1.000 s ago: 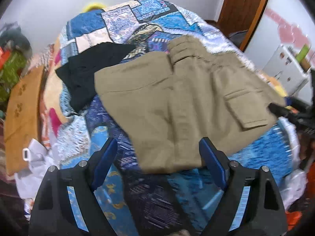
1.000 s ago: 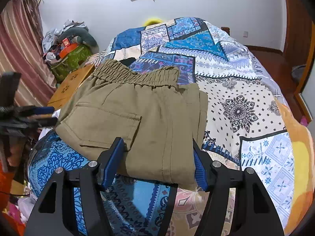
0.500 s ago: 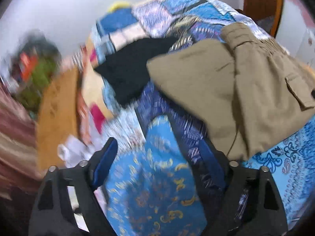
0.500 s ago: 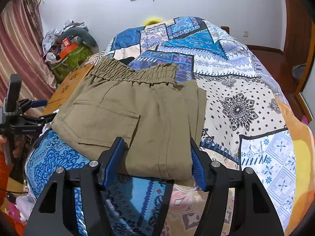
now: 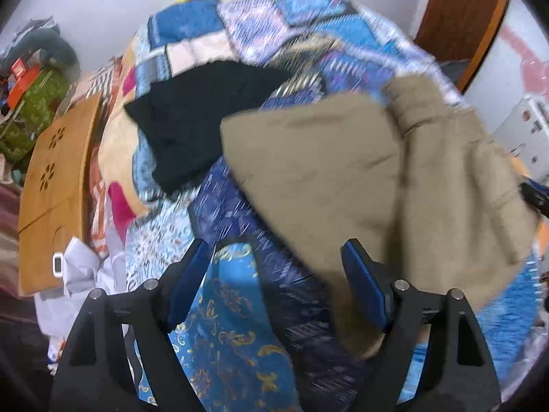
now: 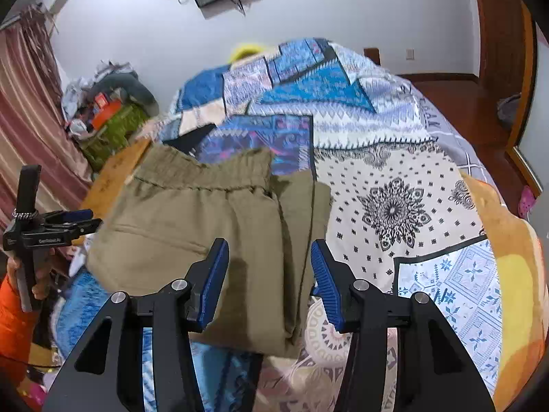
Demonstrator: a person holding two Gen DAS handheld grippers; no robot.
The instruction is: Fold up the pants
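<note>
My right gripper (image 6: 269, 274) has its two blue pads wide apart and holds nothing; the near edge of the khaki pants (image 6: 212, 226) lies between and under them. The pants are folded into a thick packet in the middle of the right wrist frame, with the elastic waistband toward the top. They rest on the patterned quilt (image 6: 394, 206), which fills the right half of the frame.

My left gripper (image 5: 274, 281) is also wide open and empty, low in its frame over the blue part of the quilt (image 5: 223, 326). The pants (image 5: 360, 185) lie at the centre right there, and their lower corner passes behind the right pad. This view is blurred. A black garment (image 5: 199, 116) lies just upper left of the pants, touching their edge. At the left border stands a wooden board (image 5: 55, 185) with cut-out flowers.
</note>
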